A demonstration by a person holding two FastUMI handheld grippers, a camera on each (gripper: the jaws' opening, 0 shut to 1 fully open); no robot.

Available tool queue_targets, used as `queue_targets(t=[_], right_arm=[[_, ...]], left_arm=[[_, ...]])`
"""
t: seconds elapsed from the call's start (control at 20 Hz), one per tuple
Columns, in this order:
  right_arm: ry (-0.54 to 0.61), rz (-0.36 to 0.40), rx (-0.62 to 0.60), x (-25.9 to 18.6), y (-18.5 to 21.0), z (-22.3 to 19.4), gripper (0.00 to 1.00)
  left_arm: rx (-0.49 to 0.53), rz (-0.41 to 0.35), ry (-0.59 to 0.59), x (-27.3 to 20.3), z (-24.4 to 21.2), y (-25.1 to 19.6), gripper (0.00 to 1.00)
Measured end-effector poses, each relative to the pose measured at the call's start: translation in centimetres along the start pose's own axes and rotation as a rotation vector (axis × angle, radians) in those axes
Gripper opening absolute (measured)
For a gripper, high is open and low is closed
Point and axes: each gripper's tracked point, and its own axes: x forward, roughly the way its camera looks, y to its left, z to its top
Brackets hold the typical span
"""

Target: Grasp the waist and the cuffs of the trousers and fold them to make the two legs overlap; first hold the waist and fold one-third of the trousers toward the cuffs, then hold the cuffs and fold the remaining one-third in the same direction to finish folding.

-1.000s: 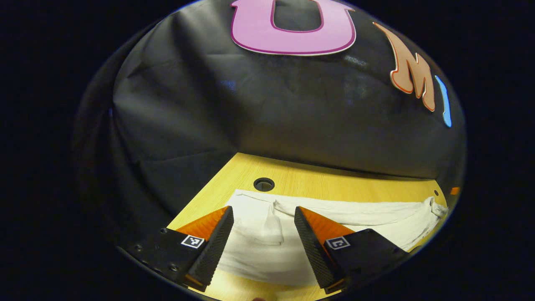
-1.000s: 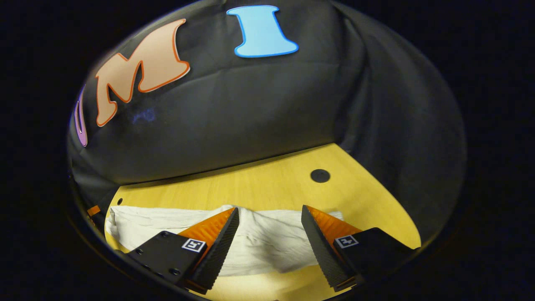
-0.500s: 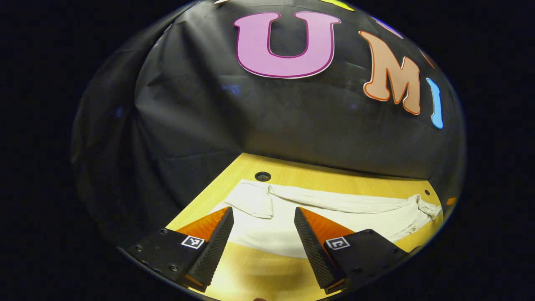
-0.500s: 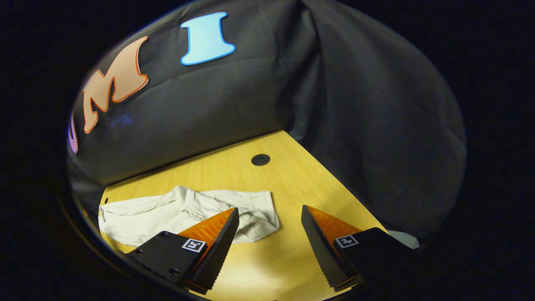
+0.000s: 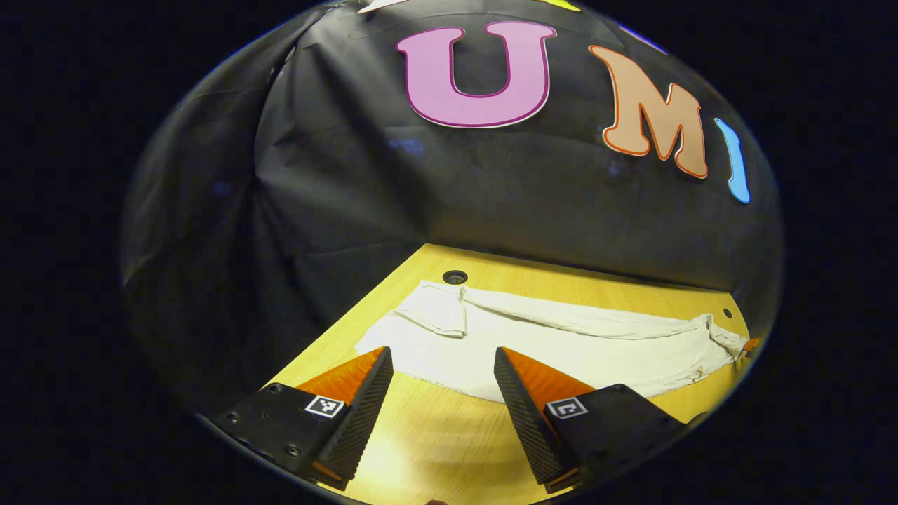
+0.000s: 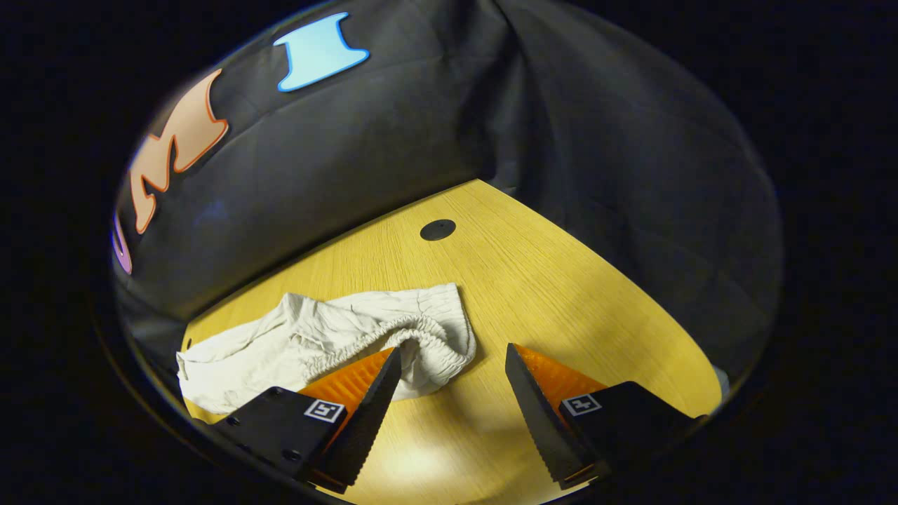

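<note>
White trousers (image 5: 561, 344) lie stretched across the yellow wooden table (image 5: 435, 442). In the left gripper view the cuff end (image 5: 435, 315) is at the left and the waist end (image 5: 715, 337) at the far right. My left gripper (image 5: 442, 358) is open and hangs just short of the trousers' near edge, touching nothing. In the right gripper view the trousers (image 6: 309, 337) lie rumpled at the left, with the elastic waistband (image 6: 421, 340) nearest. My right gripper (image 6: 454, 354) is open beside the waistband, with bare table between its fingers.
A round cable hole (image 5: 454, 276) sits just beyond the cuffs, and another hole (image 6: 438, 229) lies beyond the waist. The black cloth wall closes the table's far side and corners. Bare tabletop (image 6: 561, 280) stretches to the right of the waist.
Both grippers, open throughout, have drawn back from over the trousers toward the near side. The right gripper has also swung right, so the waist now lies to its left.
</note>
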Motion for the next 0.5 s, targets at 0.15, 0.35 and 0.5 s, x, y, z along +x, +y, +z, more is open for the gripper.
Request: queue_targets(t=[0.15,0.35,0.5], right_arm=[[0.02,0.043,0.102,1.2,0.1,0.0,0.89],[0.036,0.081,0.165,2.5,0.9,-0.6,0.88],[0.044,0.056,0.178,2.8,0.3,-0.6,0.5]], left_arm=[[-0.006,0.004,0.004,-0.7,-0.4,-0.5,0.89],[0.015,0.009,0.008,-1.3,-0.7,-1.2,0.89],[0.012,0.001,0.003,-1.6,-0.5,-1.9,0.88]])
